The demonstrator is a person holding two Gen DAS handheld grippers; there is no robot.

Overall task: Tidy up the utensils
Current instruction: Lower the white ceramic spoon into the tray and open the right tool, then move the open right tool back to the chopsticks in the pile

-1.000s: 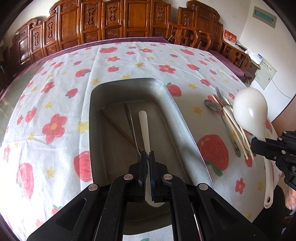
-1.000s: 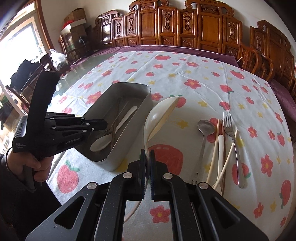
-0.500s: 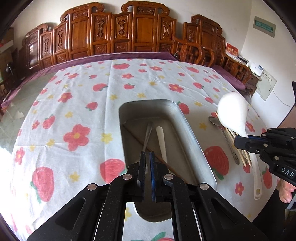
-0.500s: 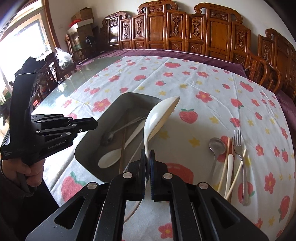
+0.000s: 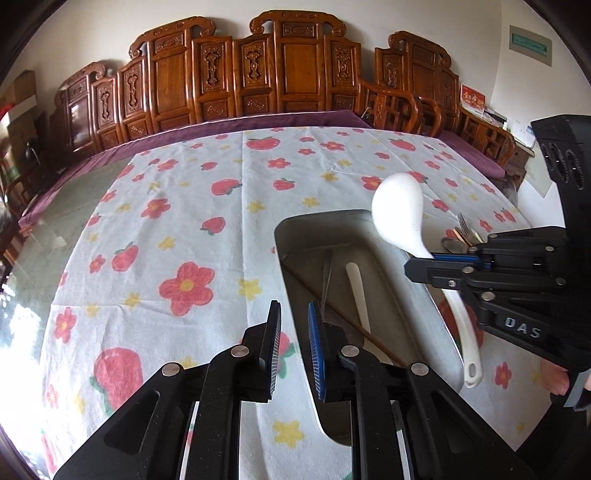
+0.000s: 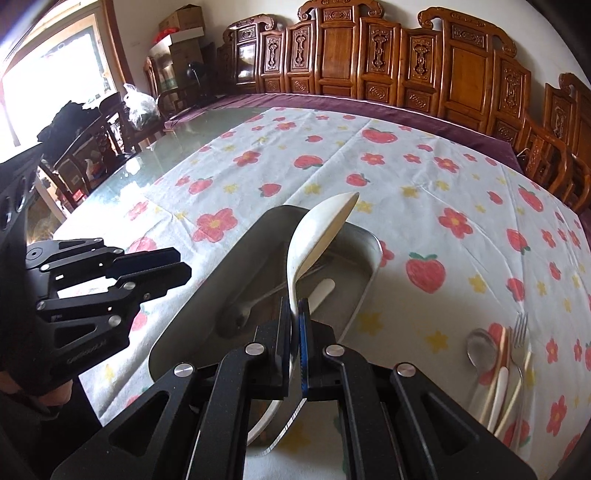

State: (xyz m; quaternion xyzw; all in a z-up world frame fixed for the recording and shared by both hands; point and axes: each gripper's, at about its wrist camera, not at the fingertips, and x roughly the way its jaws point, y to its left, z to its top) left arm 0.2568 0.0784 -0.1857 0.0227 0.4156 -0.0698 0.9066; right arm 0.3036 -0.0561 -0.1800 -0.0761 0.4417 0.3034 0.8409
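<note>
Two grippers share the desk: the right gripper, fingers clamped on the white ladle, now hangs over the metal tray (earlier beside it); the left gripper, empty fingers parting, has lifted clear above the tray's near-left rim, with open cloth leftward.

1. Setting: a home dining room.
2. Carved wooden chairs line the far side of the large surface, whose glass top is bare there.
3. A strawberry-and-flower tablecloth covers it.
4. Cardboard boxes and a bright window occupy one corner.
</note>
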